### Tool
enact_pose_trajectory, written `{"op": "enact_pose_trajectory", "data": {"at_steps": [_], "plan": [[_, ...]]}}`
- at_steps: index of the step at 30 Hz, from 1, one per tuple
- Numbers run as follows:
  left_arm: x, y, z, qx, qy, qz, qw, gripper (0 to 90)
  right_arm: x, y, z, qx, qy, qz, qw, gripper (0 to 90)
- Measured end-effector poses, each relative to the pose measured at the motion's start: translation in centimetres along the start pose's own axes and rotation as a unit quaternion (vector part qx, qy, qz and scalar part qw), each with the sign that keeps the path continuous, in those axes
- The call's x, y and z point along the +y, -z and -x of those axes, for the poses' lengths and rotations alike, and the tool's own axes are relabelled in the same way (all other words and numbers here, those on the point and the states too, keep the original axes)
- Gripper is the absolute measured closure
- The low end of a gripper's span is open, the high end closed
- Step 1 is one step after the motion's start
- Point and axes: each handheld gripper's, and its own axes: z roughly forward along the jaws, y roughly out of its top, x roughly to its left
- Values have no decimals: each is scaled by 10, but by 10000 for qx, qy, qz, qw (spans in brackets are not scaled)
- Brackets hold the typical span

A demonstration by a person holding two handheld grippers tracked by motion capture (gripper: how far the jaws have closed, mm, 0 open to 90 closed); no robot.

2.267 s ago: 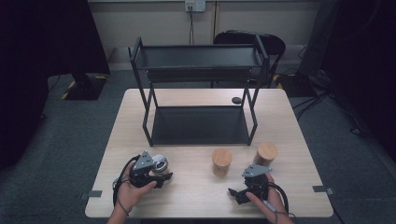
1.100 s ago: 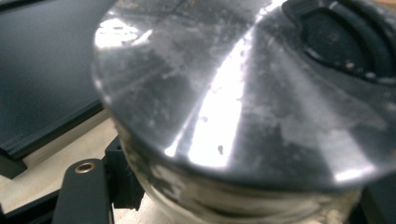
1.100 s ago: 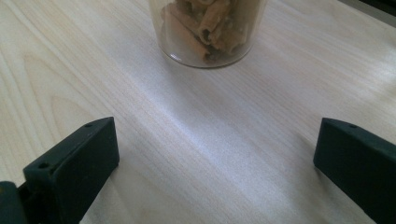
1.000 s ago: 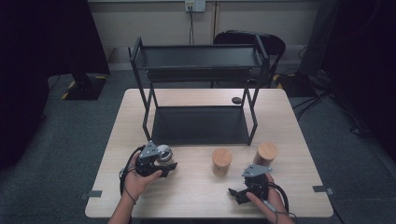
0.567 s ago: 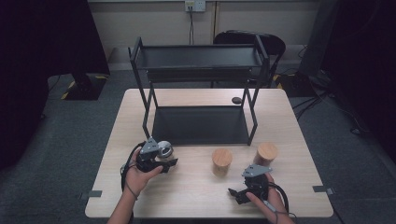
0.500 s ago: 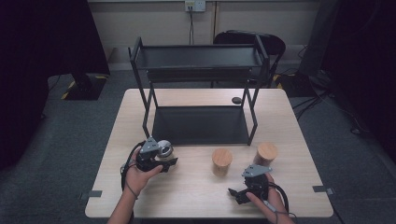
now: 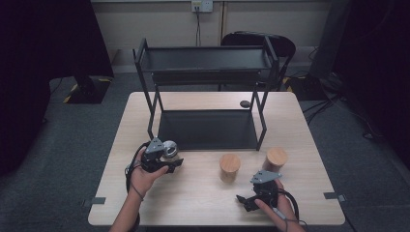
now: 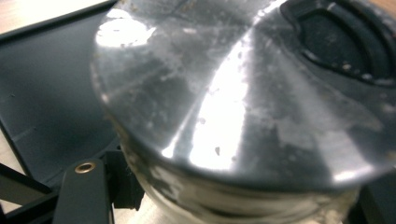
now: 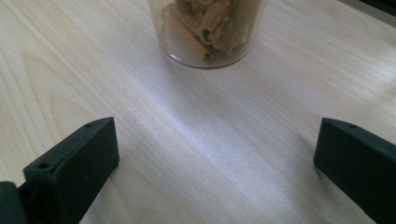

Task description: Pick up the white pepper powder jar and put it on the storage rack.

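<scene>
Left gripper is clamped on a metal-lidded jar, just in front of the black rack's near-left corner. Right gripper sits near-right on the table, jaws wide apart, empty.

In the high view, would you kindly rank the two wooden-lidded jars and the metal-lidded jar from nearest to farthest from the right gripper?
From the right gripper:
1. Centre wooden-lidded jar, ahead and slightly left.
2. Right wooden-lidded jar, ahead by the shelf's leg; almost as near.
3. Metal-lidded jar, far left, in the left gripper.
</scene>
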Motion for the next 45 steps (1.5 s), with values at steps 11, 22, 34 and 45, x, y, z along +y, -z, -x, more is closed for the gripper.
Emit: {"op": "enact_pose_trajectory", "data": {"at_steps": [11, 22, 34, 45], "plan": [[9, -5, -4, 25, -19, -28, 10000, 307, 0, 0, 0, 0, 0, -1, 10000, 0], [22, -10, -8, 18, -43, -66, 10000, 307, 0, 0, 0, 0, 0, 0, 10000, 0], [32, -13, -15, 71, -4, -43, 10000, 307, 0, 0, 0, 0, -1, 0, 10000, 0], [40, -18, -20, 131, 9, -72, 9999, 307, 0, 0, 0, 0, 0, 1, 10000, 0]]}}
